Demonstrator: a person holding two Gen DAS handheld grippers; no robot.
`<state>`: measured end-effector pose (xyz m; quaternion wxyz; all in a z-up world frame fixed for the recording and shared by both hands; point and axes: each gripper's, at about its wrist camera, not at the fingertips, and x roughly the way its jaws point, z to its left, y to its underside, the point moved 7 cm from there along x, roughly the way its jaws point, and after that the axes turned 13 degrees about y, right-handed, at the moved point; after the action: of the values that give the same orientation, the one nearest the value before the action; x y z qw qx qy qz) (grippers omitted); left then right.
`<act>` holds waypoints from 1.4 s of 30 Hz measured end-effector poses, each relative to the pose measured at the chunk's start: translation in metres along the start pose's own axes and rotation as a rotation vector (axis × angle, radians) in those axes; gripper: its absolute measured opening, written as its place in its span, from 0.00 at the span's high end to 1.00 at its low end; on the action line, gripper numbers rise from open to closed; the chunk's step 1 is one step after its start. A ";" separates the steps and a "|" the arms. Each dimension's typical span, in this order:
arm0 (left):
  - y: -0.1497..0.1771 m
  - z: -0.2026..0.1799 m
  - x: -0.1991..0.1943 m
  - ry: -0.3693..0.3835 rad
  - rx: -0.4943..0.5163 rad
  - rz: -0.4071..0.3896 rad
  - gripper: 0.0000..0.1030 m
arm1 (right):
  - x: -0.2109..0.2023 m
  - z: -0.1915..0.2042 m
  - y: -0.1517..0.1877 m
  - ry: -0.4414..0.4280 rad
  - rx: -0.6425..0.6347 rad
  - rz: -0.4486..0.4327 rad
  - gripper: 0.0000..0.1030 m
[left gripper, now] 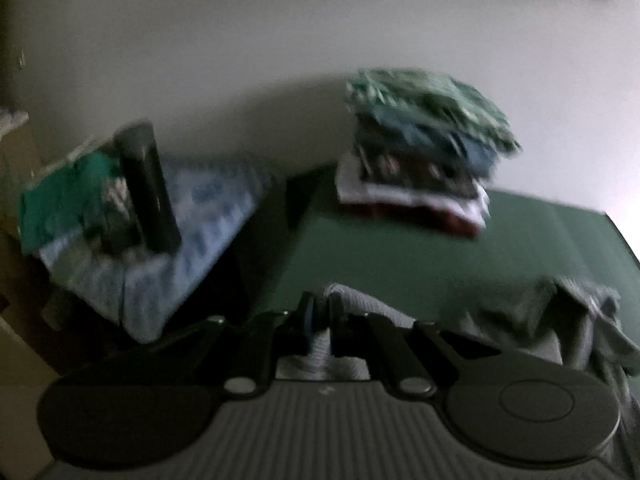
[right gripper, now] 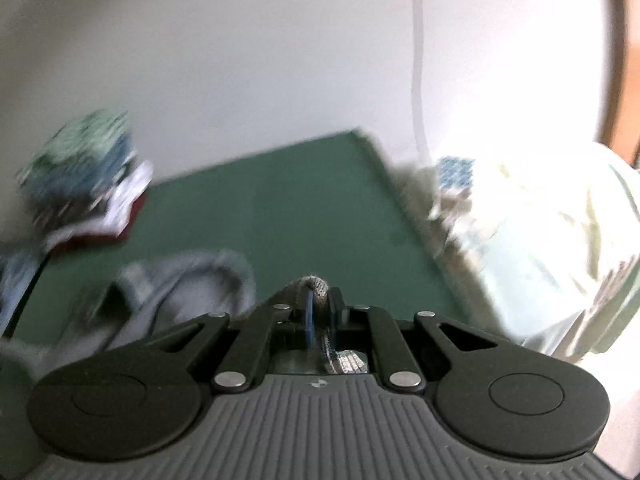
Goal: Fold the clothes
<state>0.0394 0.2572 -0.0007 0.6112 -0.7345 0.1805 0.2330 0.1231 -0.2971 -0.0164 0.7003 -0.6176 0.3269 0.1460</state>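
- Your left gripper point(left gripper: 320, 312) is clamped on a fold of the grey knitted garment point(left gripper: 520, 316); the cloth runs up between the closed jaws, and the rest trails rumpled to the right over the green table point(left gripper: 400, 264).
- Your right gripper point(right gripper: 318, 300) pinches another bunch of the same grey garment point(right gripper: 180, 280), a knot of knit poking out past the fingertips, with the loose part lying to its left on the green surface.
- Beyond your left gripper, a stack of folded clothes point(left gripper: 424, 152) sits at the far side of the table against the white wall point(left gripper: 280, 60).
- Off the table's left edge lies a blue-patterned cloth point(left gripper: 192, 240) with a green item point(left gripper: 60, 200) and a dark upright object point(left gripper: 146, 188) on it; blur hides what it is.
- To the right of the table, in your right wrist view, a pale heap of fabric point(right gripper: 540, 260) sits in bright light.
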 end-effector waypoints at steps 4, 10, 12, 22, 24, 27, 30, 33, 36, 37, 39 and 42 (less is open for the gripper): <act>-0.036 0.026 0.029 -0.060 0.006 -0.023 0.98 | 0.023 -0.018 -0.032 0.151 0.030 -0.067 0.92; -0.036 0.069 0.080 -0.178 0.024 0.073 0.99 | 0.066 -0.023 -0.020 0.313 -0.053 -0.025 0.92; -0.027 0.076 0.094 -0.179 0.029 0.133 0.99 | 0.083 -0.020 -0.009 0.355 -0.101 0.010 0.91; 0.004 -0.069 0.075 0.360 0.174 0.206 0.70 | 0.033 0.091 0.023 0.014 -0.228 0.009 0.60; 0.010 -0.106 0.088 0.476 0.145 0.246 0.71 | 0.023 0.134 0.036 -0.192 -0.222 0.113 0.56; 0.014 -0.146 0.115 0.596 0.063 0.321 0.69 | 0.029 0.179 0.050 -0.365 -0.122 0.266 0.53; 0.017 -0.159 0.144 0.598 -0.008 0.352 0.50 | 0.051 0.193 0.049 -0.382 0.029 0.360 0.37; 0.019 -0.162 0.170 0.587 -0.069 0.368 0.47 | 0.077 0.194 0.049 -0.369 0.160 0.415 0.36; 0.022 -0.165 0.197 0.564 -0.095 0.404 0.67 | 0.094 0.198 0.052 -0.358 0.203 0.457 0.52; 0.024 -0.166 0.207 0.546 -0.091 0.424 0.90 | 0.098 0.199 0.051 -0.355 0.206 0.466 0.64; 0.025 -0.164 0.220 0.548 -0.113 0.441 0.97 | 0.104 0.198 0.046 -0.346 0.212 0.457 0.79; 0.006 -0.164 0.229 0.557 -0.124 0.369 0.97 | 0.112 0.199 0.031 -0.352 0.226 0.415 0.87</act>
<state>0.2453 0.0999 -0.1109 0.4400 -0.7606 0.4562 0.1406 0.2424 -0.1219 -0.1074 0.7657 -0.4208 0.3339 0.3537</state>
